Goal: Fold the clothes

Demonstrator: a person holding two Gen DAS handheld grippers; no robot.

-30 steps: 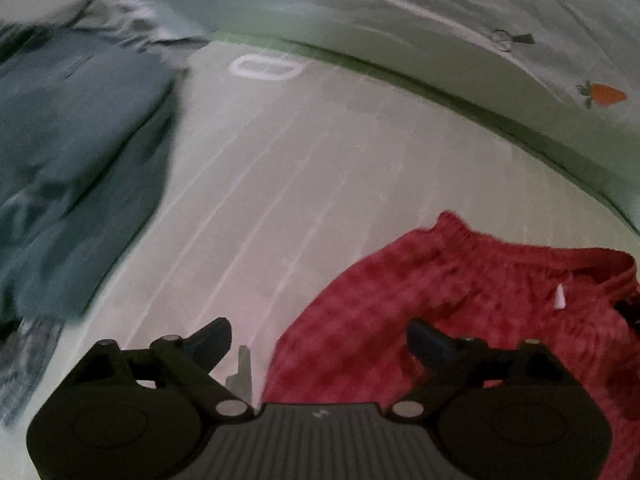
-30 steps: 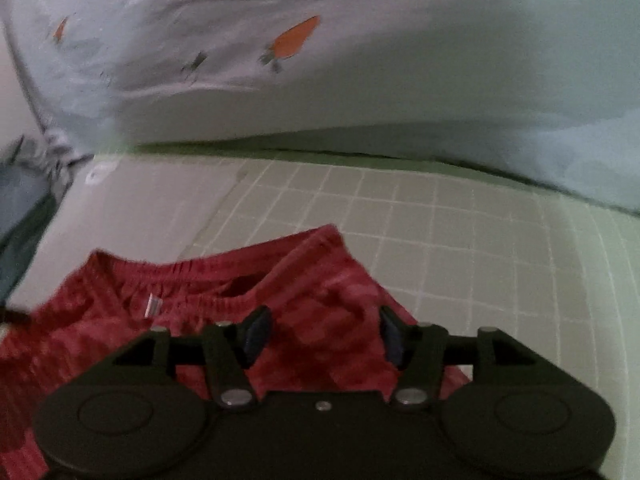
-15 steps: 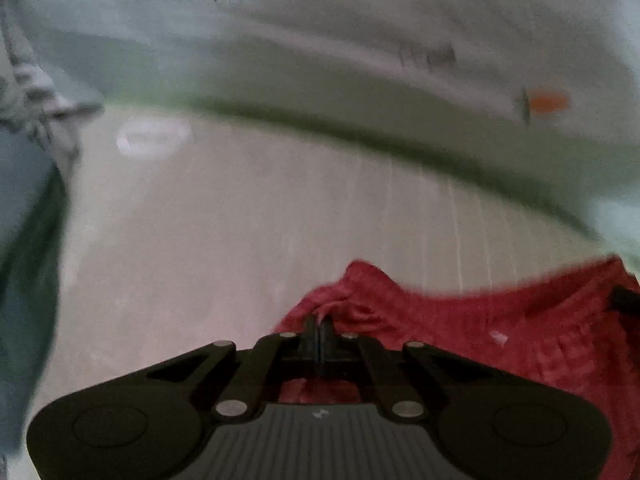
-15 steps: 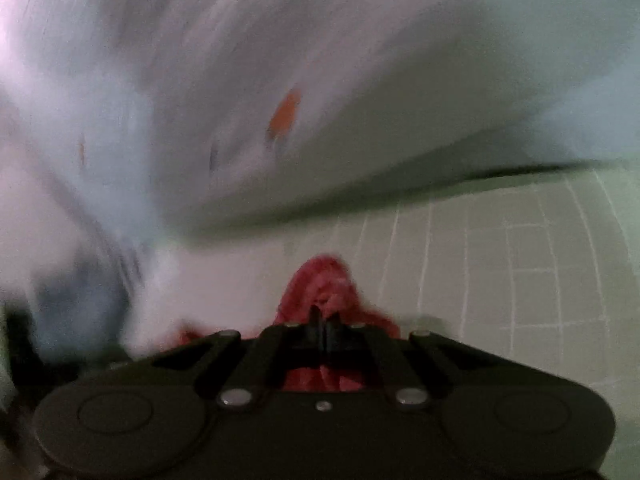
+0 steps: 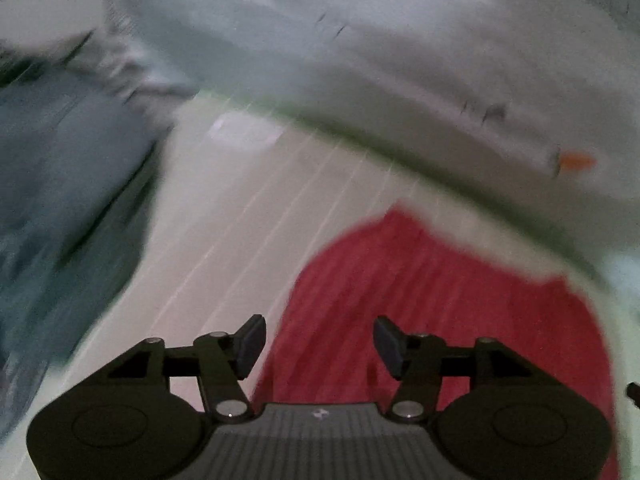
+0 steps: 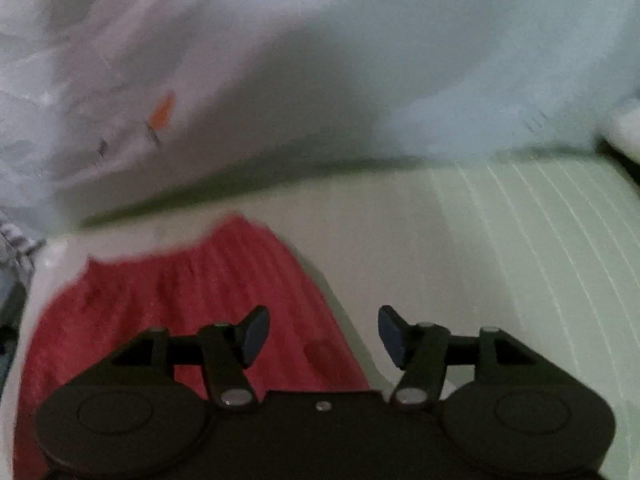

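Currently both the left gripper point(image 5: 318, 340) and right gripper point(image 6: 322, 334) hover with fingers spread wide and empty over the red shorts point(image 5: 440, 300) lying flat on the bed point(image 6: 520, 240); next grasps should pinch matching corners evenly.

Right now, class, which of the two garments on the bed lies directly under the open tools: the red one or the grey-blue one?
The red checked shorts: both the left tool and right tool hang over them. The grey-blue garment lies apart, far left.
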